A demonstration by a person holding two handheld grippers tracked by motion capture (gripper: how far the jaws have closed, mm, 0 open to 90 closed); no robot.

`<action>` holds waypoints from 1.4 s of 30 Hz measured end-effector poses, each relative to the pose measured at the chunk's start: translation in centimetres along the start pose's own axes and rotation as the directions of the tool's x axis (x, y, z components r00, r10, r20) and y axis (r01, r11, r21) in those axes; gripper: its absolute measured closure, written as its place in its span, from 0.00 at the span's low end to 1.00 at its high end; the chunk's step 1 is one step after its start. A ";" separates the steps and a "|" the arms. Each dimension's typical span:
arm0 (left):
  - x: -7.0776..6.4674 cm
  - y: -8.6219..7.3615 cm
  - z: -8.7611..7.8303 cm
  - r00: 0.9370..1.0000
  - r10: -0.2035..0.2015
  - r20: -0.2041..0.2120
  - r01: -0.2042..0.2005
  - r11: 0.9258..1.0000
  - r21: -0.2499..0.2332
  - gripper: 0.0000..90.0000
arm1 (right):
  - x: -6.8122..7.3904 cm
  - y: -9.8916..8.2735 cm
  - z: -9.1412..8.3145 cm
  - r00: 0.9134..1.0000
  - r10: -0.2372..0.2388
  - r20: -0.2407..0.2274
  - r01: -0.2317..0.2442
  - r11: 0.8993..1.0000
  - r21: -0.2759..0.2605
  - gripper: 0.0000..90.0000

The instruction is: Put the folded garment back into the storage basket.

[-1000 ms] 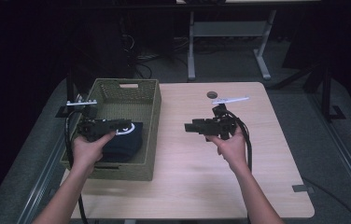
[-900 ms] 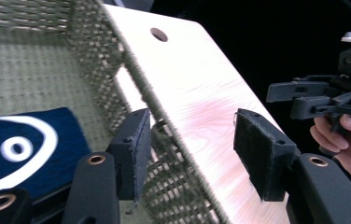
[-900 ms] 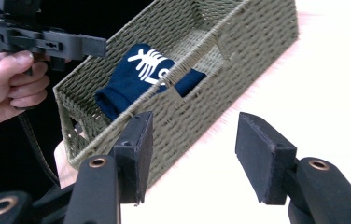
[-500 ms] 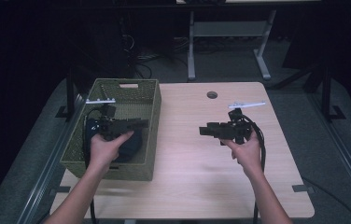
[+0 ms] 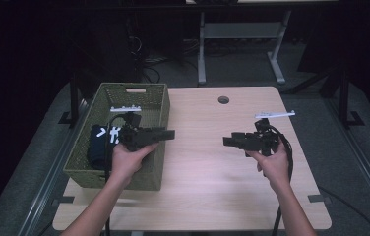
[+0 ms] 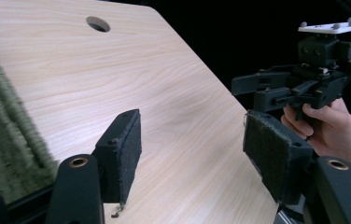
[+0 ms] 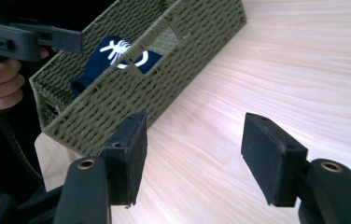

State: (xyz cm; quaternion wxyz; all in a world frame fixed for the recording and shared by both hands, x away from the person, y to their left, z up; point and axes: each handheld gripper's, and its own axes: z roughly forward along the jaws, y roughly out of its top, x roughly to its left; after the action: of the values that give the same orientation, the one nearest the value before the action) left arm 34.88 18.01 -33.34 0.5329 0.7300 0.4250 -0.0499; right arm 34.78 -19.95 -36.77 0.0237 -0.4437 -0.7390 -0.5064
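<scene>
The left hand-held gripper (image 5: pixel 166 133) hangs level over the near right edge of the green woven basket (image 5: pixel 156 105), pointing toward the middle of the desk (image 5: pixel 207 196); its jaws have just been opening and stand well apart with nothing between the pads; the right hand-held gripper (image 5: pixel 228 141) faces it from across the bare wood, its jaws likewise just opened and empty. The step in hand looks like a withdrawal after a drop-off, so it is best done by keeping both tools level and the left one clear of the basket's rim, so that the trailing cable does not catch the weave; jaws held wide avoid snagging the cloth. The basket sits at the desk's left edge; inside it, toward the left wall, lies a dark blue folded cloth with white print (image 7: pixel 113 58), apart from both tools; I can make out nothing else in it.
</scene>
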 end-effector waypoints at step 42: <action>-7.3 -5.6 6.1 0.974 0.162 0.158 -0.177 0.981 0.085 0.31 | -3.4 -6.0 -7.2 0.988 0.020 0.153 -0.014 0.999 -0.038 0.38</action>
State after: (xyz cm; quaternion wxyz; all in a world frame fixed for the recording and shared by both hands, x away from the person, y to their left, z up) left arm 28.81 9.27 -36.25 0.5290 0.7832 0.3166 -0.0803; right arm 29.78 -28.22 -39.26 -0.0370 -0.4879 -0.7253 -0.4843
